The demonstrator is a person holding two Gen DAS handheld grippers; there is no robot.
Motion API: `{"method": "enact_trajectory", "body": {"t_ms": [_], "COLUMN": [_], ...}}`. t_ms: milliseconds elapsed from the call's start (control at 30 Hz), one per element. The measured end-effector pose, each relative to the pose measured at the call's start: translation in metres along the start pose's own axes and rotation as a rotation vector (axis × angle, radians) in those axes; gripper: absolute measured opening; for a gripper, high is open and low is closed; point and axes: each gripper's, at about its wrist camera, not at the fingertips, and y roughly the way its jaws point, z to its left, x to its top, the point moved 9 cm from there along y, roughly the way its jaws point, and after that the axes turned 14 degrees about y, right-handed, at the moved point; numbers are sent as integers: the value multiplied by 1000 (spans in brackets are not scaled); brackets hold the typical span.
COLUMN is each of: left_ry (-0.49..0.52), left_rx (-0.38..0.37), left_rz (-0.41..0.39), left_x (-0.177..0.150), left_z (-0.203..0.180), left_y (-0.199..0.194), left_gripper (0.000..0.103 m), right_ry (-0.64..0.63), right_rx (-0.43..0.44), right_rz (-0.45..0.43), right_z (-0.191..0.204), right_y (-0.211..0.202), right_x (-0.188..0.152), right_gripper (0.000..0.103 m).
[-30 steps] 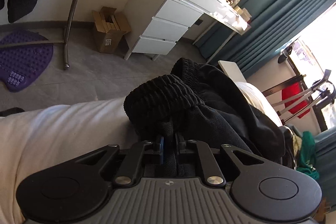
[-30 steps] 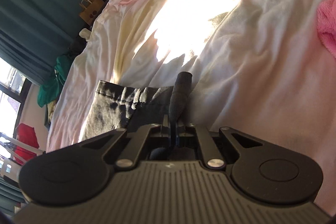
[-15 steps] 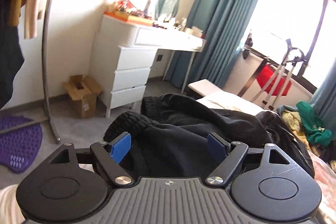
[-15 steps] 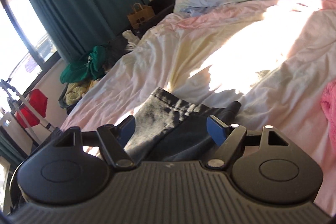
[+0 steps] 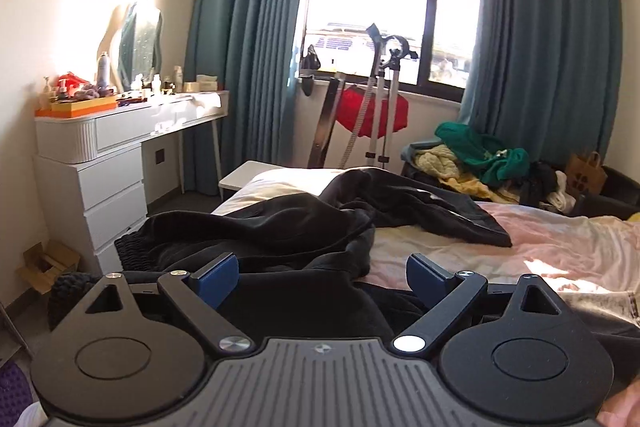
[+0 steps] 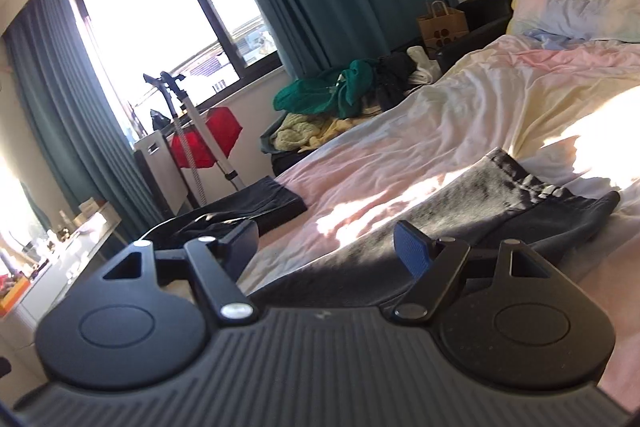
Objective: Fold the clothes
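Across the bed (image 6: 460, 115) stretches black trousers (image 6: 460, 211), waistband headward.

Matt black cloth trousers (image 5: 304, 227) with ribbed cuffs on crumpled pastel cotton sheet (image 6: 460, 115)

Black garment (image 5: 280, 239) partly hidden behind left tool (image 5: 322, 277) (near end).

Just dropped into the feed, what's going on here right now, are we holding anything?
Nothing is held. The left gripper is open above a rumpled black garment at the foot of the bed. The right gripper is also open, over dark faded pants lying on the pastel duvet. Neither piece looks neatly folded yet; the black garment is bunched, with a ribbed cuff near the bed's edge.
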Motion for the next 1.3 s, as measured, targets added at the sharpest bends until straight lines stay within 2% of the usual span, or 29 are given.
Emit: {"method": "enact_trajectory", "body": {"t_ms": [167, 300, 467, 600, 1067, 1300], "left_ry": [90, 103, 57, 46, 61, 49], "left_rx": [-42, -79, -106, -79, -87, -84], "left_rz": [-24, -45, 17, 23, 21, 11], "left_x": [14, -2, -30, -36, -47, -46], "left_z": [-44, -65, -57, -45, -47, -42], "left_y": [25, 44, 58, 60, 55, 47], "left_gripper": [94, 94, 94, 94, 94, 94], "right_ry": [-108, -129, -123, -126, -113, -67], "right_rx": [53, 75, 103, 116, 115, 139], "right_rz": [55, 62, 71, 87, 103, 192], "right_z": [30, 37, 44, 50, 48, 53], "right_y": [6, 8, 15, 20, 20, 30], "right_x": [-29, -37, -46, -53, -58, -65], "right_gripper": [78, 77, 77, 77, 77, 77]}}
